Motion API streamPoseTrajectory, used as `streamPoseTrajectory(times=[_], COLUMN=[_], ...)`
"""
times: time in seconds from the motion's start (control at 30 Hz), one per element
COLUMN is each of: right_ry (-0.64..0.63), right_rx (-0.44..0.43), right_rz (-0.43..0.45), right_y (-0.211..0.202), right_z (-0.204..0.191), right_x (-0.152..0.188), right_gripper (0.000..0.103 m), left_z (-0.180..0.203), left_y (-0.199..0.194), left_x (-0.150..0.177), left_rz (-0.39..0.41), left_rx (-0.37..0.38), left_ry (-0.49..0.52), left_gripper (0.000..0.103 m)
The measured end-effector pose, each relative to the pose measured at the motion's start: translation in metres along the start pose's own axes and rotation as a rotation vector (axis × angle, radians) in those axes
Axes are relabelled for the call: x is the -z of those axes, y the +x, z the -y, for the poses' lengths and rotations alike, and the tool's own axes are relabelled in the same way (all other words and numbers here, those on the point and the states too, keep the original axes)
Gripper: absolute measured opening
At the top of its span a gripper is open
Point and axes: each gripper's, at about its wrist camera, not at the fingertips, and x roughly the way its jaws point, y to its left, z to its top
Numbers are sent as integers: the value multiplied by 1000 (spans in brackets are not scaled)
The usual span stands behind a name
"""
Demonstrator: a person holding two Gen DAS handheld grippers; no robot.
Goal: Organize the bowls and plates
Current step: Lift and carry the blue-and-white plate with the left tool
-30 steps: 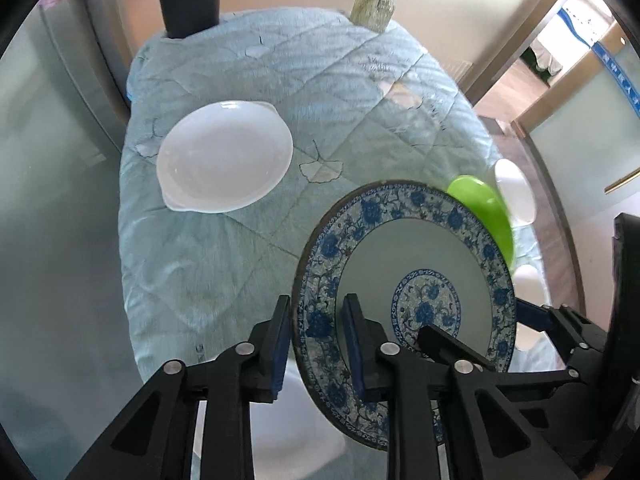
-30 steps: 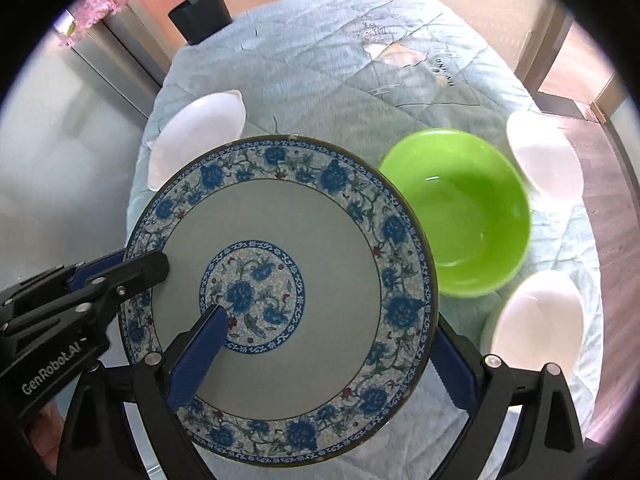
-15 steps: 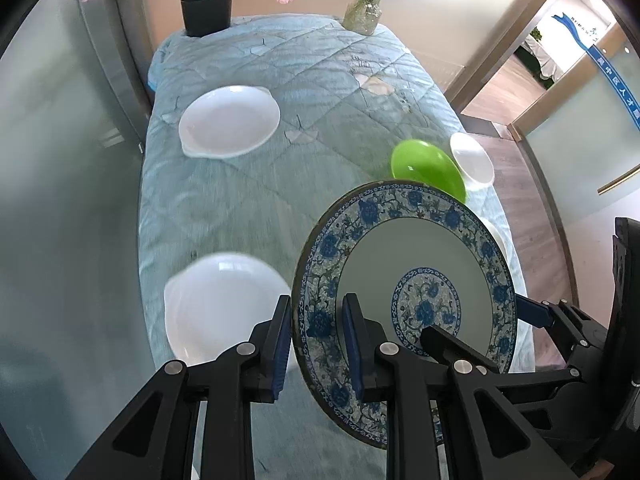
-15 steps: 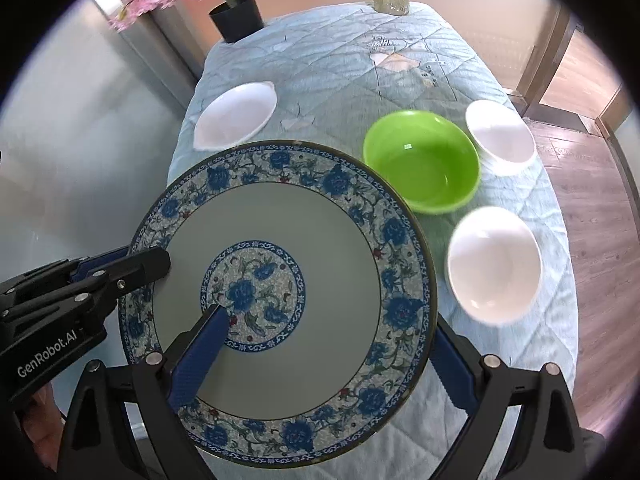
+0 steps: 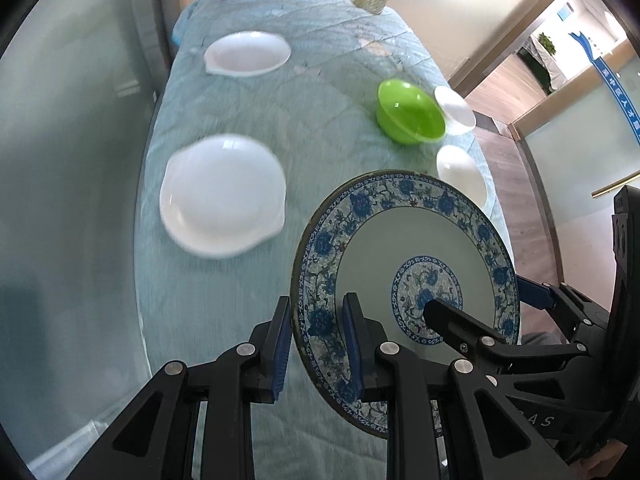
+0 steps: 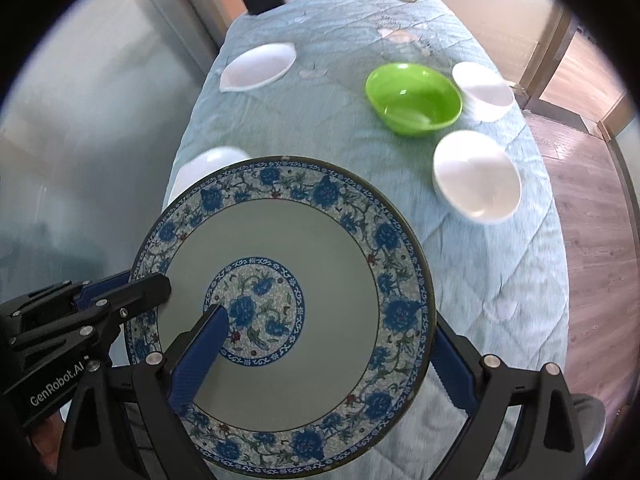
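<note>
Over the near end of the worktop (image 6: 500,280), mid-carry by the look of it: blue-and-white plate (image 6: 280,280) aloft and tilted, clear of the quilted cloth, pinched from both sides. At nine o'clock on its rim, left gripper (image 5: 316,344), fingers closed across the patterned border. At three o'clock, right gripper (image 6: 328,324) clamping likewise, one finger on the plate's face, the other under the rim.

Toward ten o'clock in the left wrist view, near white dish (image 5: 222,196), blurred; farther off at eleven o'clock, second white dish (image 5: 248,53). Out at one o'clock, green bowl (image 5: 410,112) with far white bowl (image 5: 456,110) just beside it, touching or not impossible to tell, and near white bowl (image 5: 462,176) at two o'clock.

Step in hand, judged from the layout: taking the plate to a stacking spot, bowls not yet gathered. Next move likely calling for both hands matched in height, a slow descent onto the chosen place, perhaps the near white dish or bare cloth, and release only with the plate's underside seated, for fear of a slide or a chip.
</note>
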Motion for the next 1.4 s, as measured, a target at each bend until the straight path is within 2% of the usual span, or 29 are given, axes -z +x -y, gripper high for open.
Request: streamPoseTrajectory(times=[0.23,0.43,0.6,0.93,1.4], right_ry=[-27,-38,-55,-48,-69], right_rx=[-14,-34,-19,-48,-40], right_rz=[-52,-89,-111,-107,-160], right_y=[15,39,59,84,109], right_z=[-8,-7,-7,-3,-17], right_x=[39,55,65,76,104], right_gripper=[96,96,96,96,96], left_z=[-21,-35,-43,-48,-47], left_y=[14,42,62,96,124], left_x=[53,72,68,71,83], left_rz=[-54,-118,-159,-217,-255], left_rx=[4,29,31,15,-16], left_ry=[-61,-120,-128,-137,-143], left_gripper=[21,21,21,22,21])
